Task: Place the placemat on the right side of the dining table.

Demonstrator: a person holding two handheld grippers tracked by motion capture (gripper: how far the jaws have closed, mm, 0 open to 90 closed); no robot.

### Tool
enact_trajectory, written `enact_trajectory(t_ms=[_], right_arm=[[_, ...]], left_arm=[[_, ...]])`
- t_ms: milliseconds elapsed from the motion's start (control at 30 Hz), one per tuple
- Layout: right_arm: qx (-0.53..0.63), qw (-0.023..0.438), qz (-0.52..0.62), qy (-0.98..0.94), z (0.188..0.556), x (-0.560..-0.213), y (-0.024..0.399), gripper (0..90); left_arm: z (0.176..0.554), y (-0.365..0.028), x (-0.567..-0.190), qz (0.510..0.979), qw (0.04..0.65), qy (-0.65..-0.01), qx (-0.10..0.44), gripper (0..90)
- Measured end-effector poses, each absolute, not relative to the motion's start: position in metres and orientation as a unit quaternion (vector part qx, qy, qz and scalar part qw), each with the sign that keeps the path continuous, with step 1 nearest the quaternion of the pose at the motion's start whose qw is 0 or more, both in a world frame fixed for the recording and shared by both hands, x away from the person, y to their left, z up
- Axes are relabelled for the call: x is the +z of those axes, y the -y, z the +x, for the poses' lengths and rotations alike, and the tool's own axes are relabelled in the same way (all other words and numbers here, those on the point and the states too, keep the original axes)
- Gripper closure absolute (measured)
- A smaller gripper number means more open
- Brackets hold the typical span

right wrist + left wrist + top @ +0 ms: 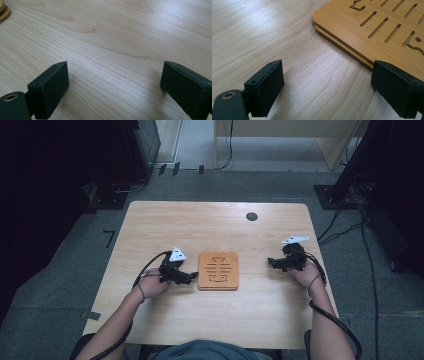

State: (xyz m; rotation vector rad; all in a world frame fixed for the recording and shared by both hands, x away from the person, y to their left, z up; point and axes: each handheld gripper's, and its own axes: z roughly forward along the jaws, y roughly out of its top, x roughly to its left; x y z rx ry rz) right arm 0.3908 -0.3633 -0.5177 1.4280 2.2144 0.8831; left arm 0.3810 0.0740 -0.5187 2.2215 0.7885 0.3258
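while the slotted wooden board (218,270) is lying flat mid-desk (215,225), both the left tool (192,277) and the right tool (270,262) are being held apart and empty, and the stiff, thin, likely light board is probably being best gripped at an edge.

One slotted wooden board (218,270), perhaps two stacked; two grippers (192,277).

board (218,270): orange-brown, slotted cut-outs | table (215,225): pale woodgrain | tools: black
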Motion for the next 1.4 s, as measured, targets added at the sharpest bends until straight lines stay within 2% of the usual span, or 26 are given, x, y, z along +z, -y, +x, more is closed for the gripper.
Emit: enact_trajectory(t_ms=[200, 1400], right_arm=[[0.309, 0.175, 0.497, -0.792, 0.3929, -0.5196, 0.3604, 0.0], [0.314, 0.185, 0.51, -0.779, 0.393, -0.5213, 0.3584, 0.0]], left_arm=[[0.3811, -0.074, -0.5187, 0.867, 0.372, -0.308, 0.127, 10.2], [0.3813, -0.0738, -0.5187, 0.866, 0.372, -0.308, 0.127, 10.2]])
